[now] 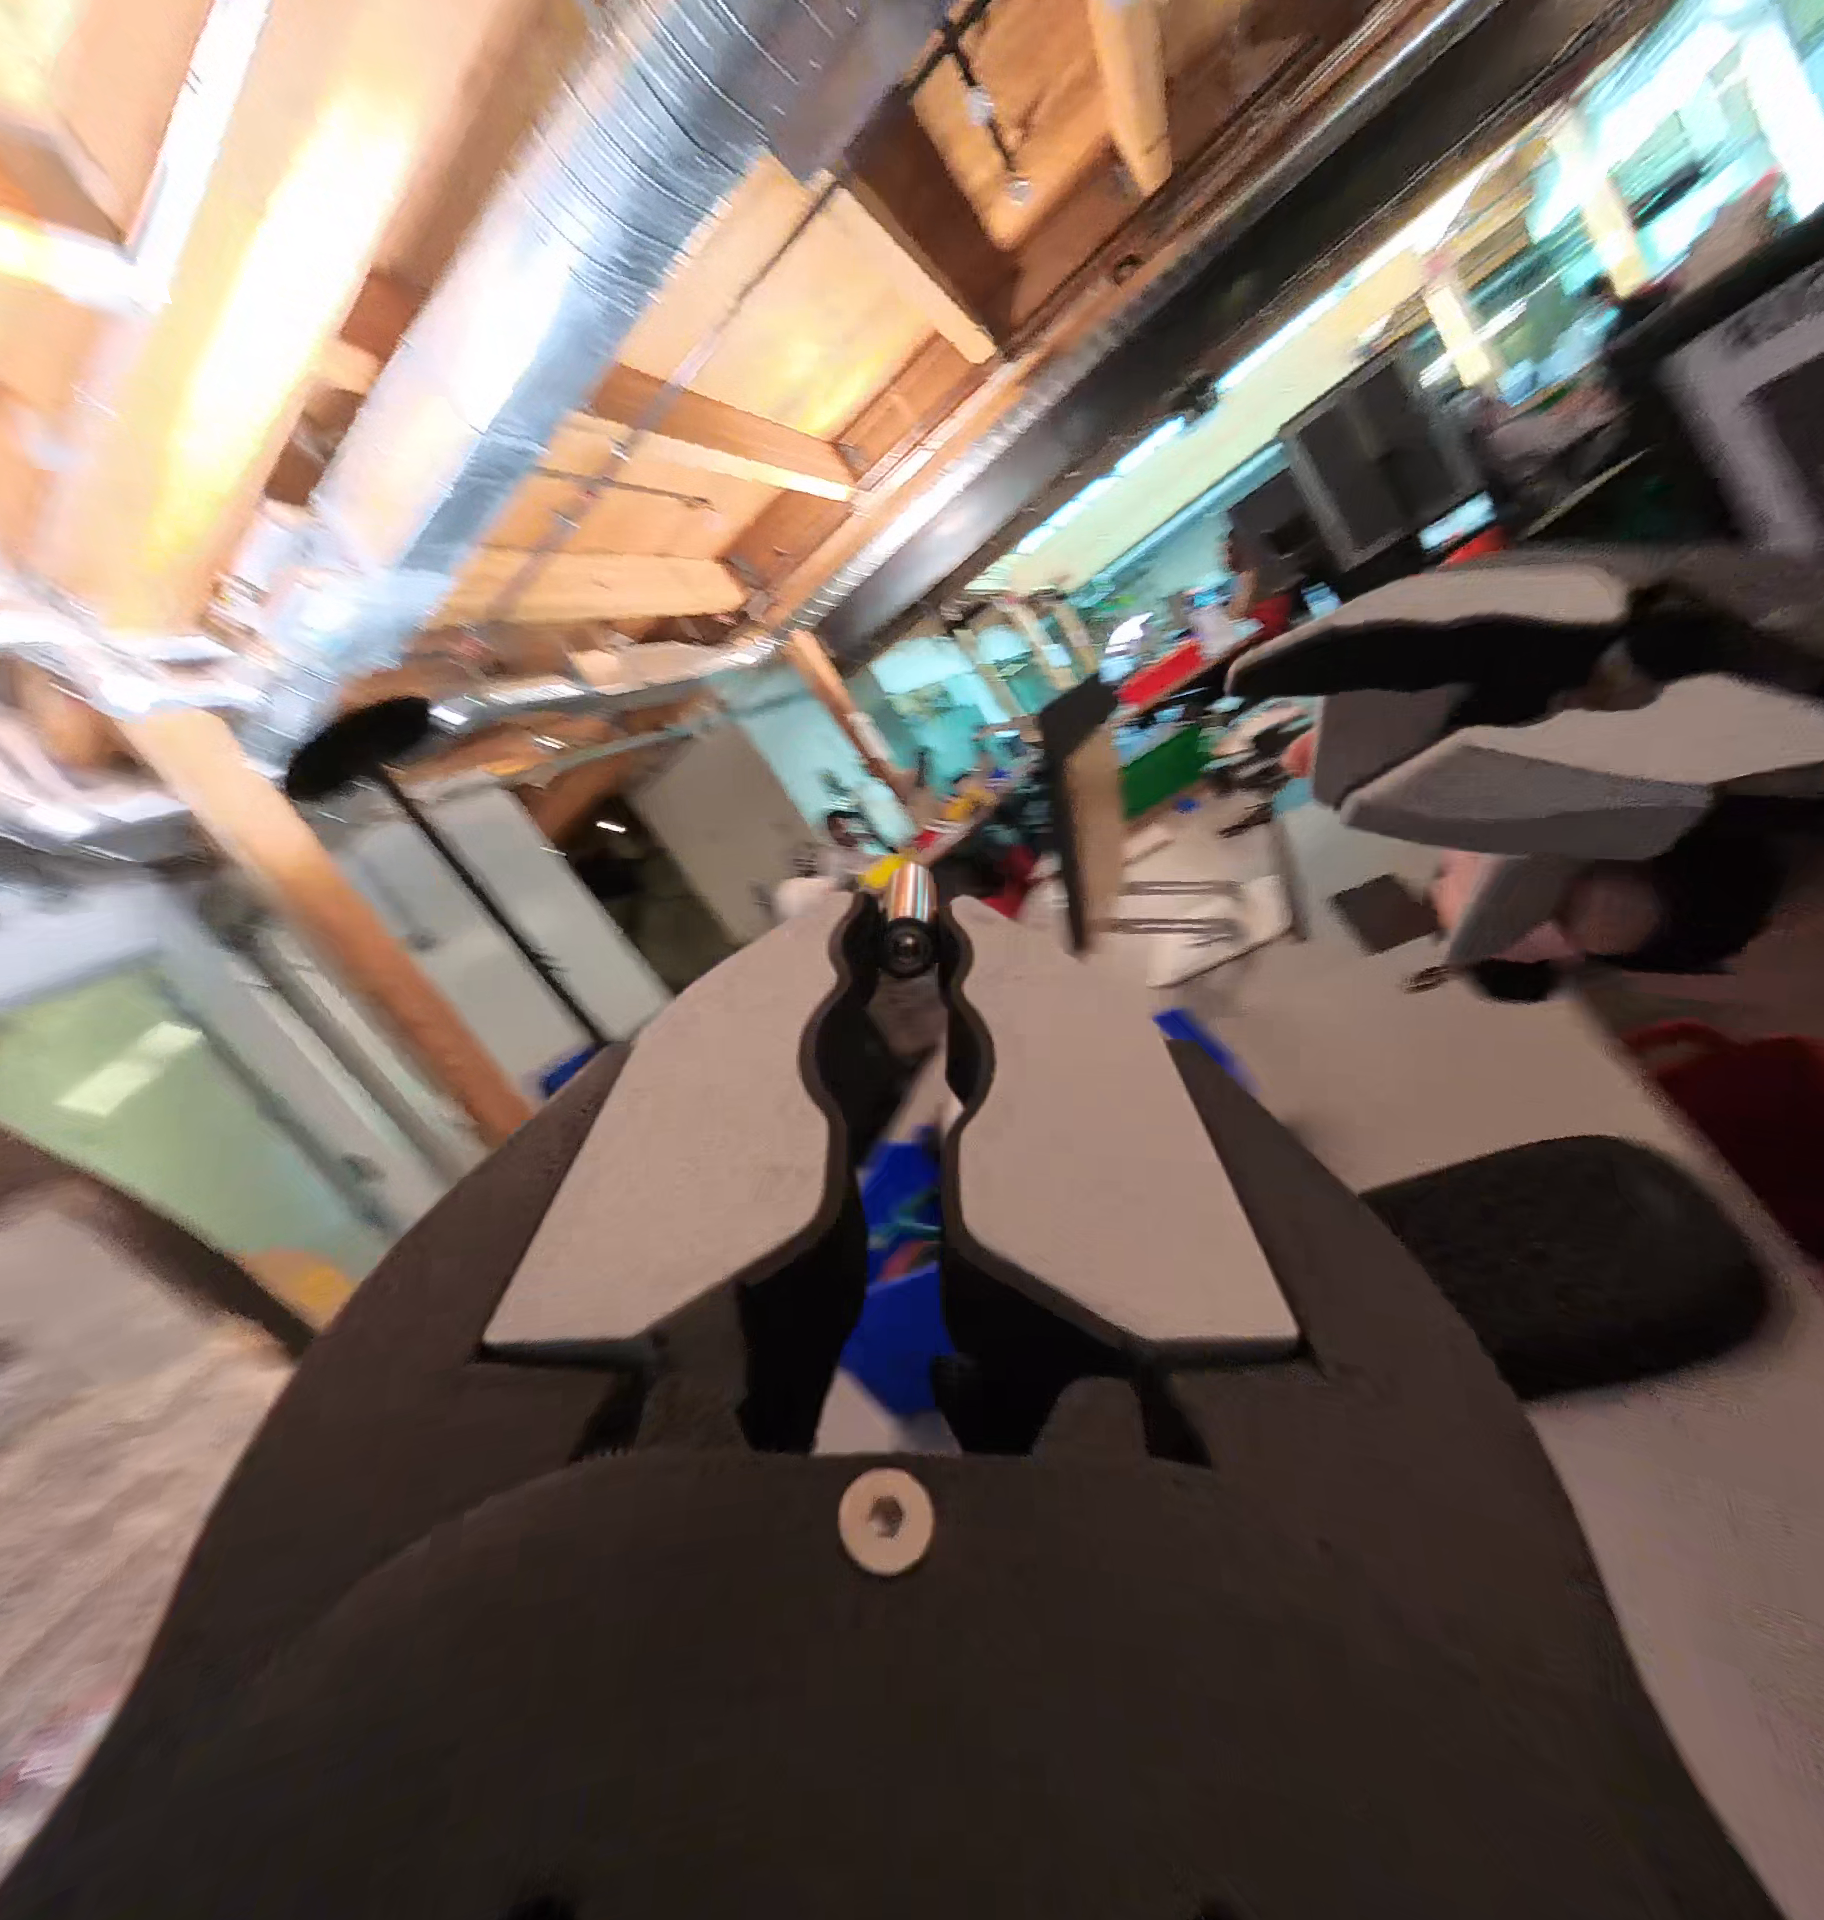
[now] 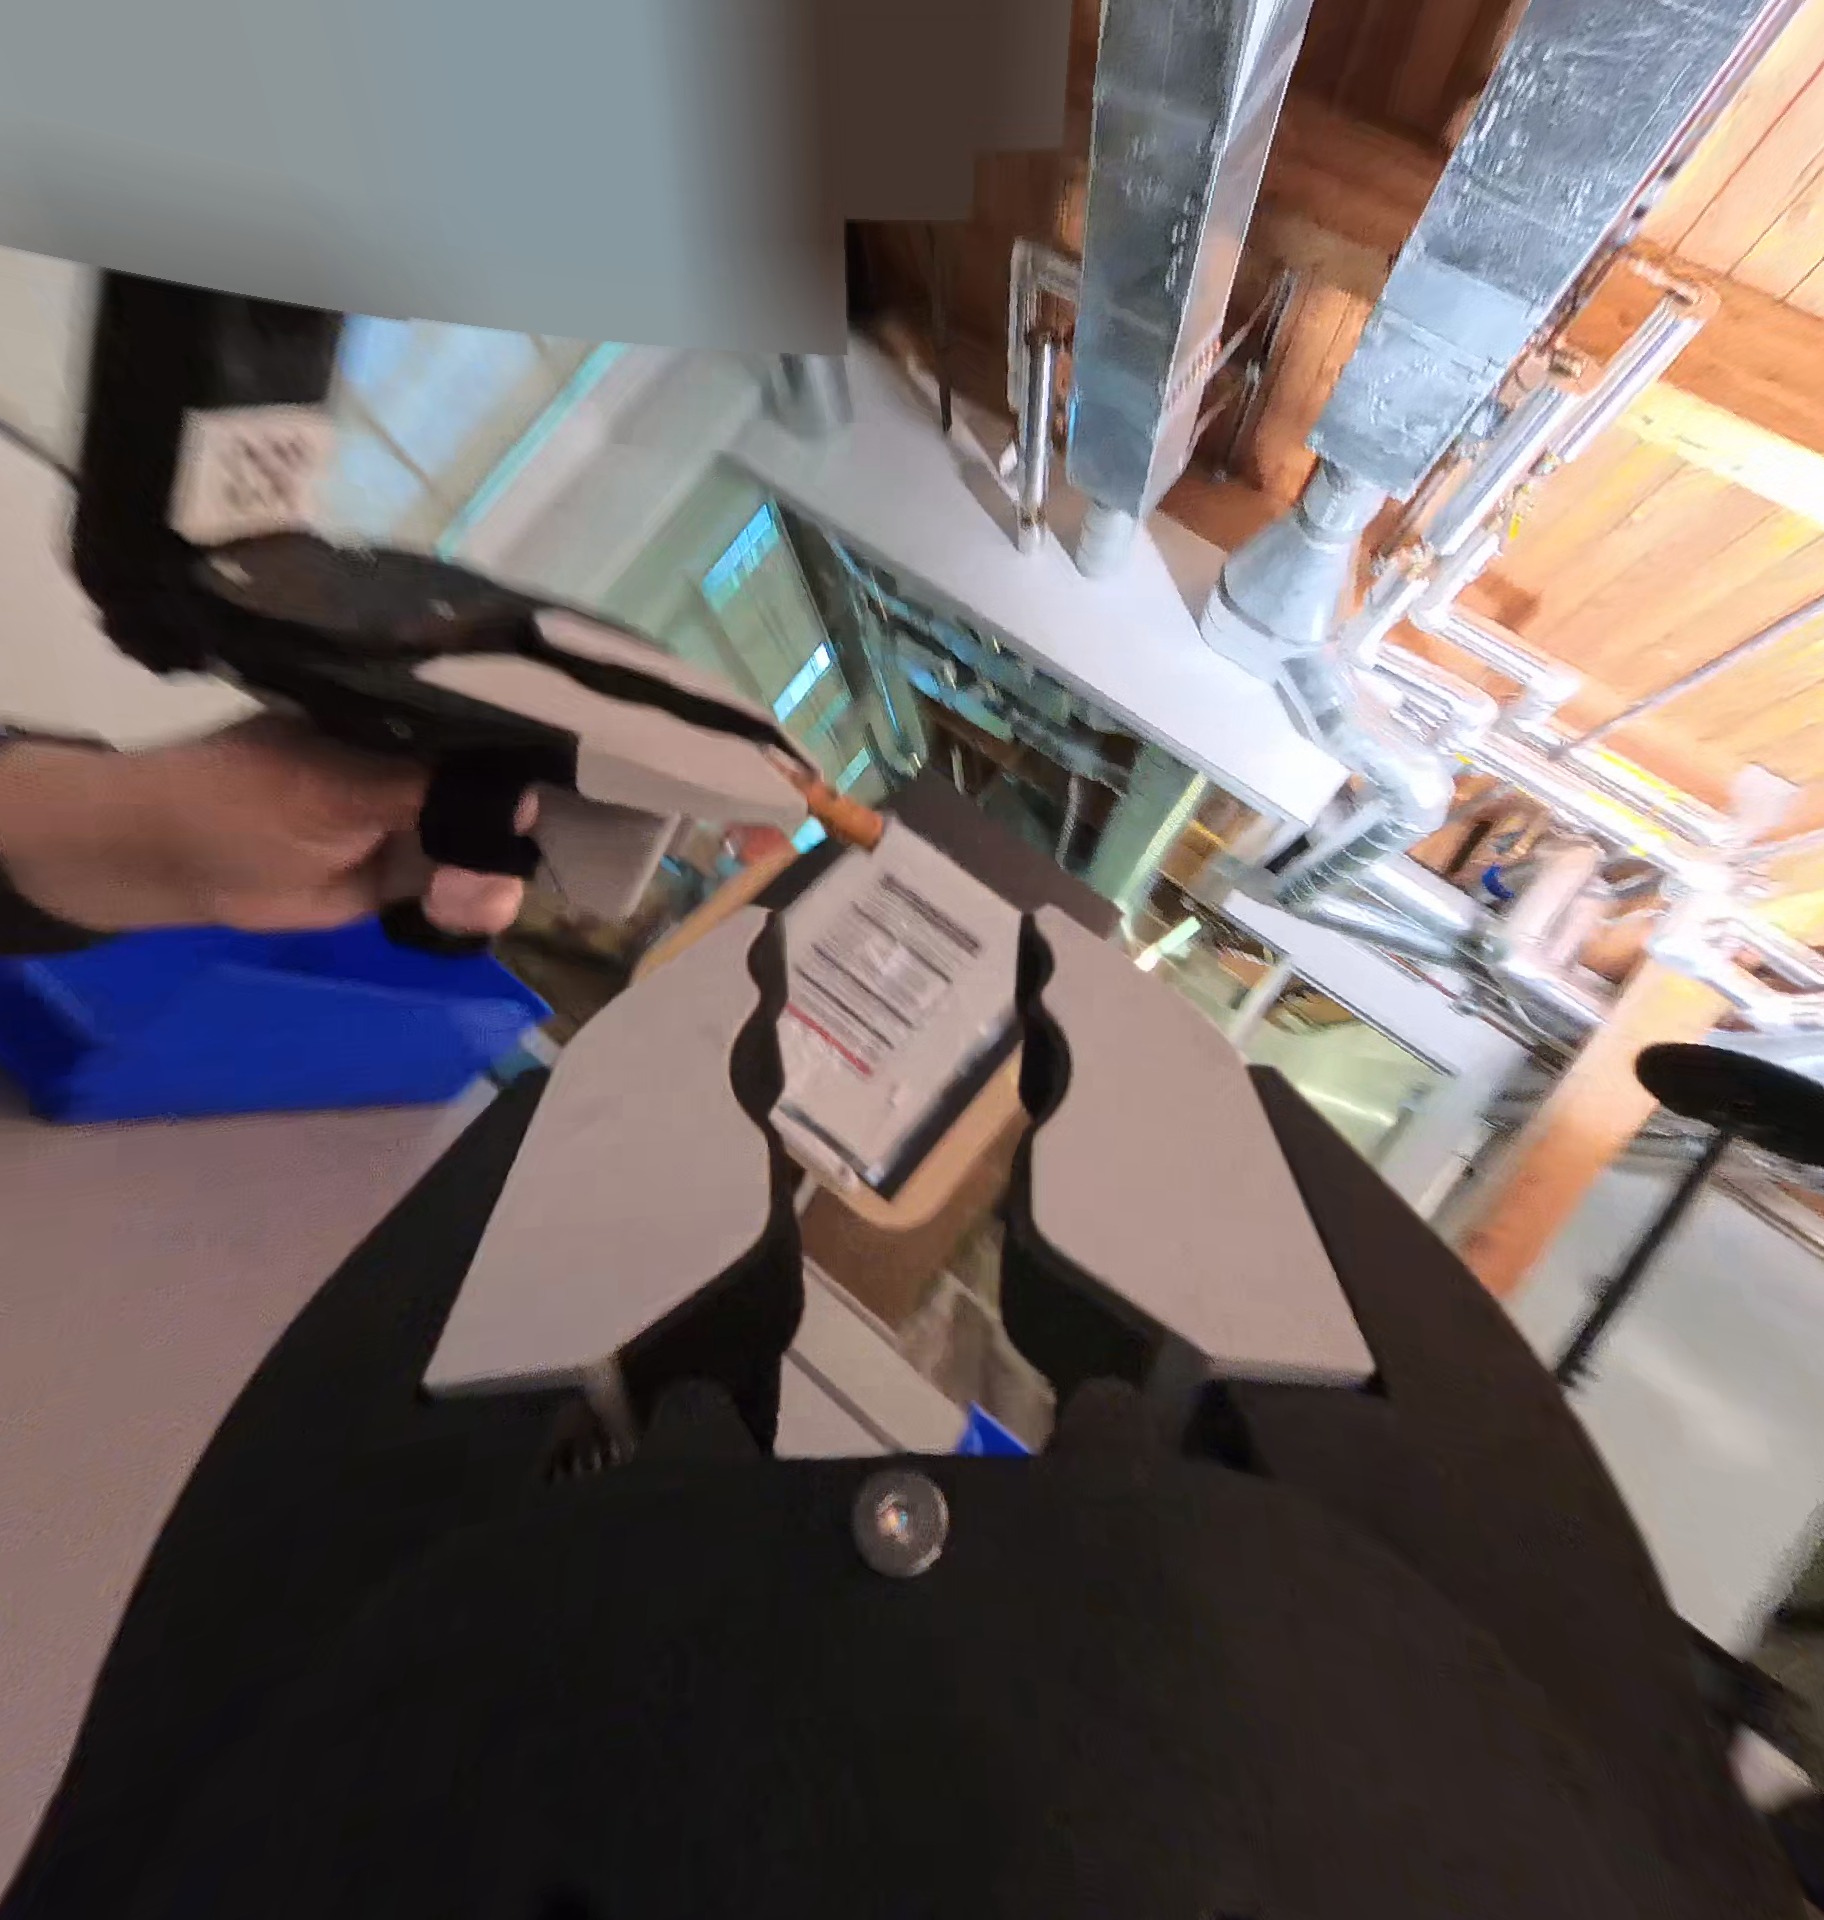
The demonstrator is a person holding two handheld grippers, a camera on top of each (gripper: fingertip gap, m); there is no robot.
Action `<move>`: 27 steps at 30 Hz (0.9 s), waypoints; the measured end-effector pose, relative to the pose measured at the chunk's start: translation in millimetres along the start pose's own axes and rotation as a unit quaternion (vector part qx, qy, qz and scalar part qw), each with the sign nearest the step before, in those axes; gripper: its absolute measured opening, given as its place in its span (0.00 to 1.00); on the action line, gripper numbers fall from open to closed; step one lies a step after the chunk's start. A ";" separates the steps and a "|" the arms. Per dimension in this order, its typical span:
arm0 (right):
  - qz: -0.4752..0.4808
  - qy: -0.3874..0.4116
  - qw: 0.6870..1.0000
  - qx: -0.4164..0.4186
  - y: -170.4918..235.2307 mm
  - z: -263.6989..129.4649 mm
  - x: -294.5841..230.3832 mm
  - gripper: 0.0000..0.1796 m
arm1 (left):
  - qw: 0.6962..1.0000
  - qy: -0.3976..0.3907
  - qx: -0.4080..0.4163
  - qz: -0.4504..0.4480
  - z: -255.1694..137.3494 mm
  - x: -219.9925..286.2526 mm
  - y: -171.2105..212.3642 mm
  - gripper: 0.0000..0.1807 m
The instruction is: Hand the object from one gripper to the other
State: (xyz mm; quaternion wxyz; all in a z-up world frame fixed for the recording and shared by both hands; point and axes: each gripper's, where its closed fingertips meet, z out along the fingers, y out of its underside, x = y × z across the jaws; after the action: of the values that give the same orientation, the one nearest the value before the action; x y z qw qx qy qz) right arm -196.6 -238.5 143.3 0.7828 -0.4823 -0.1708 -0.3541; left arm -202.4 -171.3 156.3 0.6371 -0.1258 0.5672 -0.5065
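The left gripper (image 1: 903, 920) pinches a small metal cylinder (image 1: 908, 894) pointing forward; the right gripper (image 2: 903, 925), gaping empty, waits to its right.

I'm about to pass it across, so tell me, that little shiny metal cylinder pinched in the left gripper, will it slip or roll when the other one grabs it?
The metal cylinder looks polished, so it may be slippery. It is round, so it would probably roll if dropped. The left gripper holds it only at its tips, so a nudge could twist it. The right gripper is open.
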 end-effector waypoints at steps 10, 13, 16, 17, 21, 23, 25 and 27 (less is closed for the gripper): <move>0.185 -0.053 0.977 -0.089 -4.5 30.5 -14.1 0.32 | 0.951 -0.091 0.022 0.293 -2.9 25.9 -12.2 0.05; 0.188 -0.078 0.974 -0.101 -6.4 35.1 -21.2 0.30 | 0.948 -0.085 0.025 0.304 -2.7 29.1 -11.2 0.05; 0.204 -0.107 0.968 -0.101 -7.8 36.5 -26.6 0.30 | 0.946 -0.079 0.031 0.312 -3.4 31.9 -12.4 0.05; 0.207 -0.112 0.967 -0.100 -8.7 36.5 -27.7 0.30 | 0.945 -0.077 0.031 0.318 -3.3 33.0 -12.3 0.05; 0.175 -0.123 0.970 -0.116 -8.1 36.5 -34.9 0.30 | 0.937 -0.075 0.029 0.339 -2.6 37.2 -10.8 0.05; 0.153 -0.120 0.973 -0.127 -5.8 37.1 -36.2 0.30 | 0.935 -0.076 0.030 0.344 -2.4 38.7 -10.5 0.05; 0.146 -0.121 0.973 -0.133 -4.4 36.7 -36.5 0.29 | 0.934 -0.074 0.032 0.347 -2.8 40.0 -10.5 0.05; 0.148 -0.126 0.972 -0.135 -4.5 36.3 -36.4 0.28 | 0.935 -0.069 0.035 0.346 -3.3 41.8 -11.2 0.05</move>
State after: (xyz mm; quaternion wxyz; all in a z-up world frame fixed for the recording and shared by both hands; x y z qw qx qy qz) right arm -222.2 -193.8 141.3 0.7264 -0.6440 -0.1455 -0.1906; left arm -217.3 -207.9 138.6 0.8146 0.0667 0.5120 -0.2642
